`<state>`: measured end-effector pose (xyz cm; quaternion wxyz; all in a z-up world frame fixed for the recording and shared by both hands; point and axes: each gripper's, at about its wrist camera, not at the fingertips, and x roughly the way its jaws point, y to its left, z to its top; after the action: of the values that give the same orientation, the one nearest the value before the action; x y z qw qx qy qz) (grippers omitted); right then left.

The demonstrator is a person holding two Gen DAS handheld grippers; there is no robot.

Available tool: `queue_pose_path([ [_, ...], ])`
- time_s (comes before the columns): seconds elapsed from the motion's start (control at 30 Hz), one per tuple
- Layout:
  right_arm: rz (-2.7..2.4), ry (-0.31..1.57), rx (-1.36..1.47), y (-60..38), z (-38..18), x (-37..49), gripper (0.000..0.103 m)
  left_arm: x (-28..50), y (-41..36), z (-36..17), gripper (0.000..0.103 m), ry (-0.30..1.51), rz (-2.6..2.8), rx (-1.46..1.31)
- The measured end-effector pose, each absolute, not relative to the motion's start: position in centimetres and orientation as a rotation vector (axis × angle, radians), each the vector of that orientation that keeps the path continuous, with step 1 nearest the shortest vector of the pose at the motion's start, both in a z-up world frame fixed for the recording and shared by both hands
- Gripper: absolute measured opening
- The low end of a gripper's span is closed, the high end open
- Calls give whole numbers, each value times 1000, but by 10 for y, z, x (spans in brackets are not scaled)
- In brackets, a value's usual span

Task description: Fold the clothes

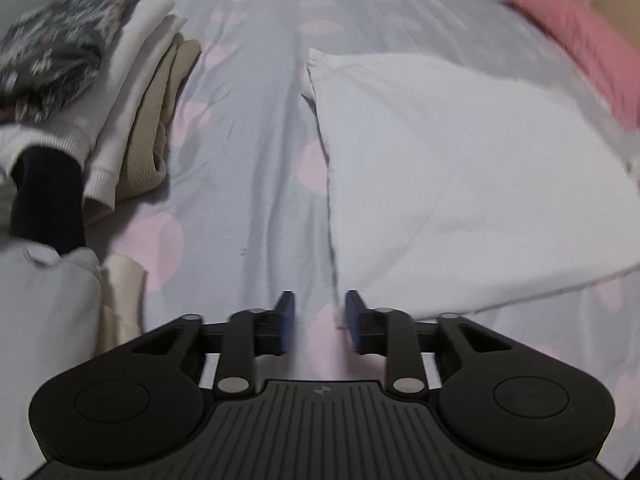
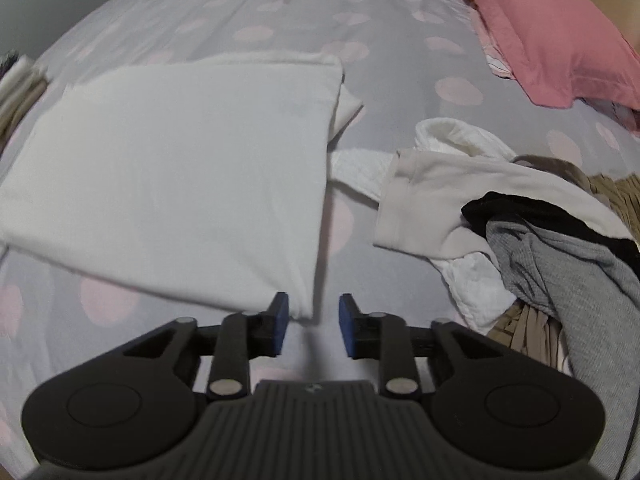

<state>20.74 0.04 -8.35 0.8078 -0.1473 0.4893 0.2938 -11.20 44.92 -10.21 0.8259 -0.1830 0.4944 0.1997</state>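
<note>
Covering most of both frames, my bedspread (image 2: 260, 8) carries the folded white garment (image 2: 172, 176) at centre, lying flat with nothing gripping it; my left gripper (image 1: 320, 316) and right gripper (image 2: 308, 316) hover spread and empty at its near corners.

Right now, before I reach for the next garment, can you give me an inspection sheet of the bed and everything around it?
Surface: grey bedspread with pale pink dots, lightly creased.
Job's things: white garment folded into a flat rectangle; stack of folded clothes, dark floral piece on top; unfolded pile of white, beige, black and grey clothes.
Clutter: pink pillow at the far edge.
Grippers: left gripper open, empty, at the white garment's near corner; right gripper open, empty, at its other near corner.
Cables: nothing seen.
Surroundings: pale wall or headboard past the bed, blurred.
</note>
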Motion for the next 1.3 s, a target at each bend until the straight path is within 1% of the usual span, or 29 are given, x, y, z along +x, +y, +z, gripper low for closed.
queue_pose_path([
  [0.03, 607, 1062, -282, 0, -82, 208, 36, -113, 452, -102, 31, 1035, 421, -425],
  [0.07, 579, 1082, -236, -2, -81, 209, 38, -114, 455, -105, 38, 1020, 421, -471],
  [0.1, 551, 1104, -182, -4, -81, 211, 41, -115, 459, -107, 41, 1005, 423, -519],
  [0.2, 462, 1179, -5, -10, -86, 215, 46, -114, 469, -115, 42, 986, 411, -658],
  [0.33, 385, 1235, 145, -10, -97, 213, 46, -111, 480, -125, 44, 976, 410, -766],
  [0.5, 337, 1265, 282, -3, -112, 204, 49, -111, 488, -139, 45, 1016, 429, -834],
  [0.83, 232, 1265, 383, -18, -131, 220, 49, -108, 496, -152, 46, 981, 441, -984],
  [1.03, 220, 1263, 457, -23, -140, 228, 48, -100, 491, -156, 38, 990, 473, -952],
  [1.1, 233, 1265, 455, -18, -141, 228, 42, -100, 489, -156, 34, 985, 474, -937],
  [1.17, 251, 1271, 442, -12, -140, 227, 41, -100, 489, -156, 27, 976, 473, -928],
  [1.2, 263, 1274, 432, -8, -140, 227, 35, -100, 489, -157, 25, 972, 473, -929],
  [1.23, 278, 1276, 426, -5, -140, 226, 28, -101, 490, -157, 22, 967, 471, -933],
  [1.27, 292, 1277, 424, -1, -140, 226, 16, -102, 490, -157, 17, 961, 471, -934],
  [1.3, 298, 1273, 418, 1, -139, 226, 15, -103, 490, -157, 14, 956, 470, -934],
])
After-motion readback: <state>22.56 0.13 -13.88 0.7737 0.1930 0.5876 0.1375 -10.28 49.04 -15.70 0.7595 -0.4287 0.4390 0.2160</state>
